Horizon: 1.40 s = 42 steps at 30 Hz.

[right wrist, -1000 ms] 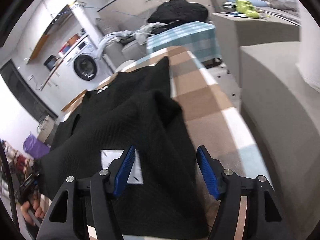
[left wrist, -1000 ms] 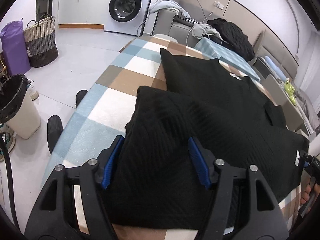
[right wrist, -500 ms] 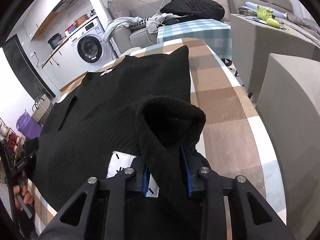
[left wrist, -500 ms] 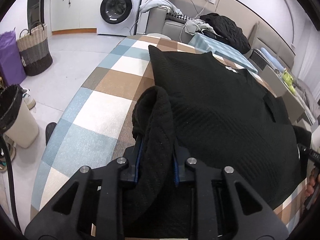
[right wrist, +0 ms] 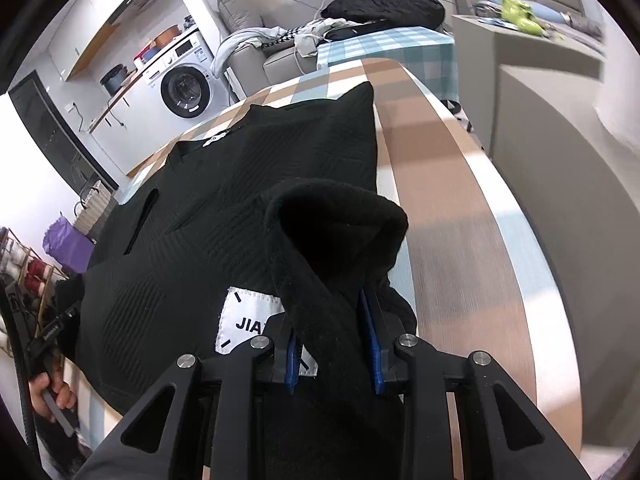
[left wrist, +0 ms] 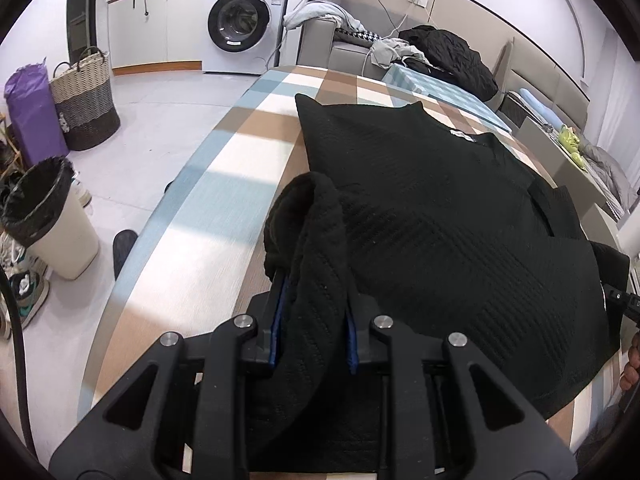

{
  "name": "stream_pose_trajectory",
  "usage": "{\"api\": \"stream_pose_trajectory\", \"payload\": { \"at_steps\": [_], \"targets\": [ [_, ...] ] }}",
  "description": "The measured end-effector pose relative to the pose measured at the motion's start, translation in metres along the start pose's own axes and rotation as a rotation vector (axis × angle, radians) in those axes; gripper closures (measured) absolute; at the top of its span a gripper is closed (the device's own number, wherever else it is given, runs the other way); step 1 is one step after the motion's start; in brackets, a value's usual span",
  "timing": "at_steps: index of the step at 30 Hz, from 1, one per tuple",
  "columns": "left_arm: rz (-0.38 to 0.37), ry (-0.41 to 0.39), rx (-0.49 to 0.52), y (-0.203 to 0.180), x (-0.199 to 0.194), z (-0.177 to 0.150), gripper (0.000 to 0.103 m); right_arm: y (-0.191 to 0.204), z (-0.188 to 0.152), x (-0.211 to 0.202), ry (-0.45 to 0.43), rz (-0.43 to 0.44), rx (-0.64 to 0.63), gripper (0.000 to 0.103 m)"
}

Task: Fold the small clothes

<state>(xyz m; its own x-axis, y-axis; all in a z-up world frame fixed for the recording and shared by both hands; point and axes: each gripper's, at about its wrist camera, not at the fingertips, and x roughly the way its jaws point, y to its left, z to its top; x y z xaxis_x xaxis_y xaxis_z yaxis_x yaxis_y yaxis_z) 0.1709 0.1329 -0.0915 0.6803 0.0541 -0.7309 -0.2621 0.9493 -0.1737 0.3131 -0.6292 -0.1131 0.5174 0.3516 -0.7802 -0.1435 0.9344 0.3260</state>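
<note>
Checked tablecloth [left wrist: 224, 184] beneath, both the left gripper [left wrist: 311, 316] and right gripper [right wrist: 332, 344] pinch the black sweater's [left wrist: 440, 216] near corners, its length stretching away ahead.

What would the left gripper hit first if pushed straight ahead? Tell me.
Probably the black garment itself: the left gripper is shut on a bunched fold, and the spread body lies just beyond on the checked table. Depth is uncertain.
</note>
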Motion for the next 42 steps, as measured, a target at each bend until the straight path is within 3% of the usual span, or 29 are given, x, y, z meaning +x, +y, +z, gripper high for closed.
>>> {"api": "stream_pose_trajectory", "payload": {
  "at_steps": [5,10,29,31,33,35,36,37,39,42],
  "targets": [
    [0.012,-0.015,-0.021,0.011,-0.027,-0.024,0.08,0.0,-0.029,-0.023,0.004,0.021,0.002,0.076],
    [0.005,-0.031,-0.069,0.022,-0.043,-0.031,0.078,-0.006,-0.03,-0.039,-0.031,0.02,0.0,0.065],
    [0.009,-0.105,-0.148,0.034,-0.094,-0.047,0.078,-0.005,-0.043,-0.053,-0.054,0.061,-0.026,0.057],
    [0.011,-0.123,-0.16,0.036,-0.098,-0.048,0.079,-0.005,-0.043,-0.054,-0.065,0.062,-0.031,0.057],
    [0.011,-0.145,-0.164,0.037,-0.103,-0.047,0.09,-0.003,-0.042,-0.054,-0.075,0.06,-0.04,0.057],
    [0.012,-0.162,-0.168,0.037,-0.106,-0.047,0.092,0.0,-0.041,-0.053,-0.098,0.061,-0.056,0.057],
    [0.011,-0.167,-0.171,0.036,-0.107,-0.046,0.096,0.002,-0.039,-0.052,-0.107,0.057,-0.067,0.063],
    [0.005,-0.17,-0.173,0.036,-0.107,-0.045,0.098,0.004,-0.038,-0.051,-0.105,0.058,-0.076,0.08],
    [-0.002,-0.183,-0.178,0.033,-0.11,-0.042,0.099,0.008,-0.034,-0.051,-0.108,0.051,-0.098,0.096],
    [-0.013,-0.213,-0.191,0.032,-0.115,-0.032,0.1,0.01,-0.024,-0.06,-0.148,0.094,-0.095,0.098]
  ]
}}
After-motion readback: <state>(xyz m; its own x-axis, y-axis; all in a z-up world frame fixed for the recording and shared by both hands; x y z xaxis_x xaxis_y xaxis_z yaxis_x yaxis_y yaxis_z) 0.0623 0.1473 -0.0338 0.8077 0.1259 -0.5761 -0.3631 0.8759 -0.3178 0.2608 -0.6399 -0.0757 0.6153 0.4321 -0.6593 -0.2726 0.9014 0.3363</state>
